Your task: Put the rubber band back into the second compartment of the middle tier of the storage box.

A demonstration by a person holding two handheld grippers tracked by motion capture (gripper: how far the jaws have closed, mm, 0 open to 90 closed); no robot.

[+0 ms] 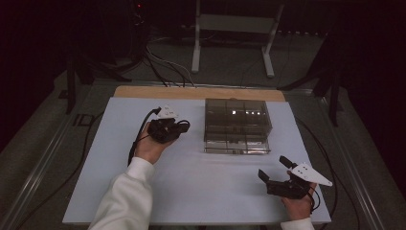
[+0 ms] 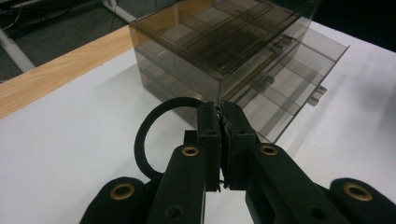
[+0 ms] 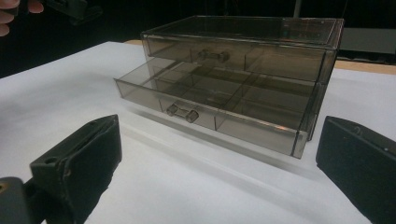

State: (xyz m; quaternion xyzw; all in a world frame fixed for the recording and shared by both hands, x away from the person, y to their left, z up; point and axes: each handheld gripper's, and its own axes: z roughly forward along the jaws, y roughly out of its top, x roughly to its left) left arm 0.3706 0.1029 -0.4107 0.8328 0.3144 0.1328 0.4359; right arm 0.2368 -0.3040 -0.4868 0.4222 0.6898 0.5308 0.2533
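Observation:
A smoky clear two-drawer box (image 1: 237,120) stands on the white table top (image 1: 191,182), right of centre toward the back. Its lower drawer (image 1: 234,146) is pulled out toward me; the upper one is closed. My left gripper (image 1: 168,128), just left of the box, is shut on a black elastic ring (image 1: 184,126). In the left gripper view the ring (image 2: 140,140) loops out to the left of the closed jaws (image 2: 223,140), with the box (image 2: 210,42) close ahead. My right gripper (image 1: 273,167) is open near the front right, facing the open drawer (image 3: 205,105) and its handle (image 3: 182,112).
A wooden strip (image 1: 191,92) runs along the table's far edge. Cables (image 1: 136,139) trail from the left gripper across the table. Beyond the table stand a white metal frame (image 1: 234,28) and dark stands on the floor. The drawer's compartments look bare.

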